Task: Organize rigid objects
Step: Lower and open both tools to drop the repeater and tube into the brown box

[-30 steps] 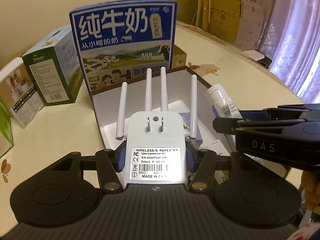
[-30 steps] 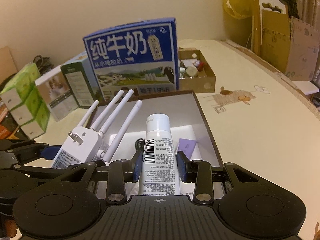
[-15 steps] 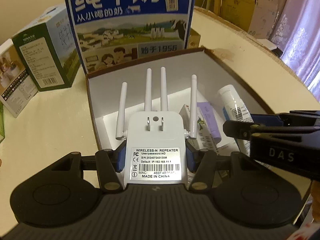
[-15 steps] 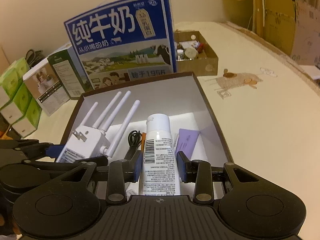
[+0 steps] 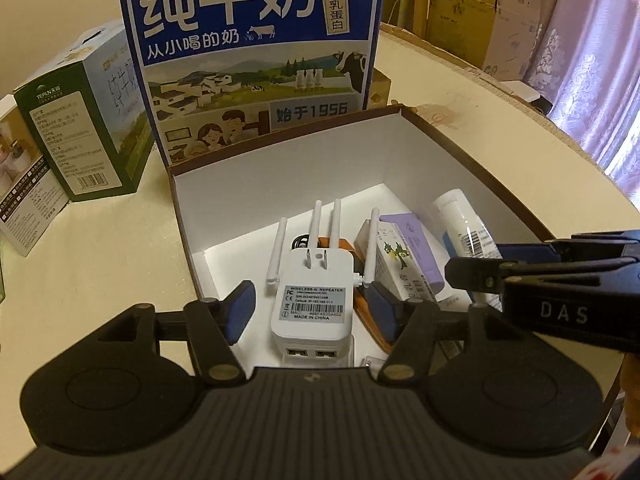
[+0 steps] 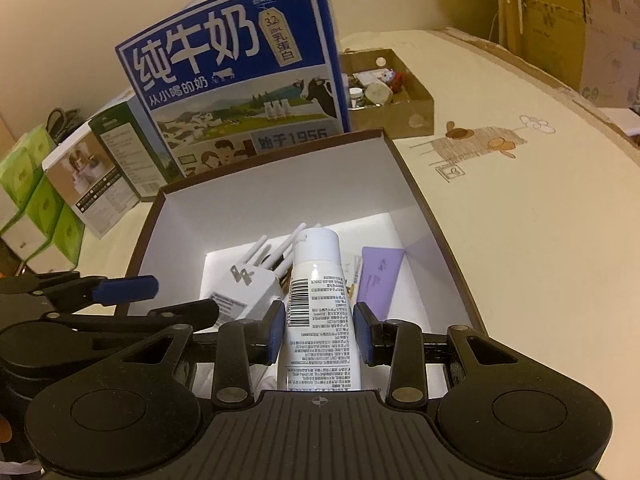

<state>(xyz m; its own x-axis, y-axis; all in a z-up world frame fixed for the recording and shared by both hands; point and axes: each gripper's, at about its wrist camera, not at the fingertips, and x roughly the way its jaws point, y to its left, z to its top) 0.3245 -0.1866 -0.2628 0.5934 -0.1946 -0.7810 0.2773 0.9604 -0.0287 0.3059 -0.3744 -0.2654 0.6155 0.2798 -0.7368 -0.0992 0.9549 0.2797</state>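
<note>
A white wireless repeater [image 5: 312, 300] with several antennas lies inside the open brown box with white lining [image 5: 280, 168]. My left gripper [image 5: 310, 308] is open above it, jaws apart on either side, not touching it. My right gripper [image 6: 316, 330] is over the same box [image 6: 280, 184] with a white tube [image 6: 318, 312] between its jaws; small gaps show beside the tube. The repeater also shows in the right wrist view [image 6: 244, 288]. The tube shows at the right in the left wrist view [image 5: 466, 232].
A purple-and-white small carton [image 5: 404, 256] and an orange-brown item [image 5: 372, 320] lie in the box. A blue milk carton [image 5: 256, 52] stands behind it, green boxes [image 5: 84, 128] to the left, a cardboard tray of small things [image 6: 384, 92] behind right.
Both grippers came down over the box. My left gripper opened and let go of the repeater, which now lies in the box. The right jaws have loosened around the tube.
</note>
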